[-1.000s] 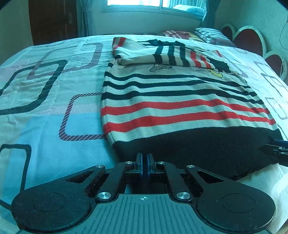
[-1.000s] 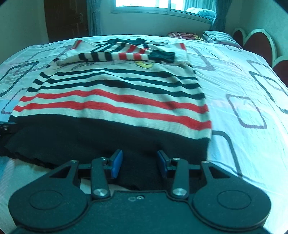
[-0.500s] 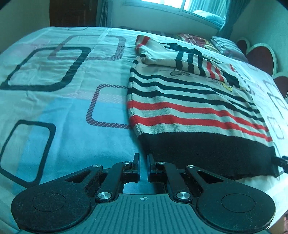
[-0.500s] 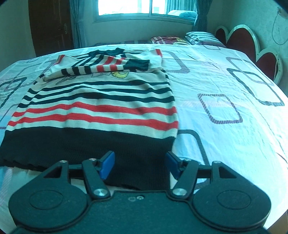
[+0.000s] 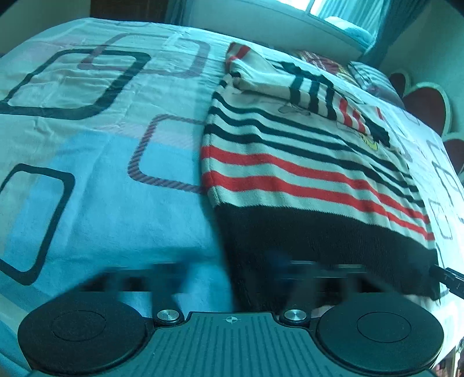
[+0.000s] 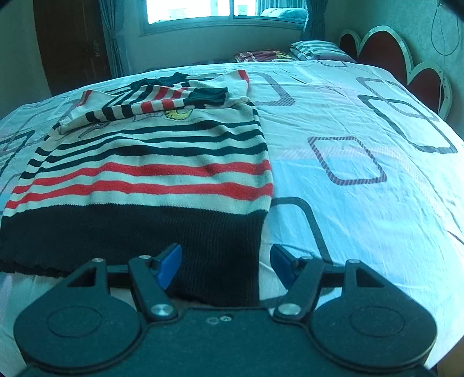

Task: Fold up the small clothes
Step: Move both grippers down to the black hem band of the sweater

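Tongs first, since they sit closest to me: my right gripper (image 6: 226, 262) is spread wide, with its blue pads (image 6: 169, 261) on each side of the sweater's near right corner, but it is not pinching anything yet. My left gripper (image 5: 232, 275) is a blur in the left wrist view, so I cannot tell if it is wide or narrow; it sits at the sweater's near left corner. Just past the tongs, at twelve o'clock, lies the striped sweater (image 6: 150, 179) flat on the bed sheet (image 6: 362, 203). Its thick black band (image 6: 145, 229) is the part nearest me. Next come red stripes, then thin dark stripes farther off, and at the far end a sleeve (image 6: 150, 105) is folded across the chest. I think this knit is soft, floppy and light, so it will sag and bend wherever I lift it. It looks fuzzy, not slippery, so the pads should hold well. I would grab the two near corners of the black band, one in each gripper, because the band looks thicker there. Far away at one o'clock are pillows (image 6: 313, 49), and the window (image 6: 226, 8) is at twelve.
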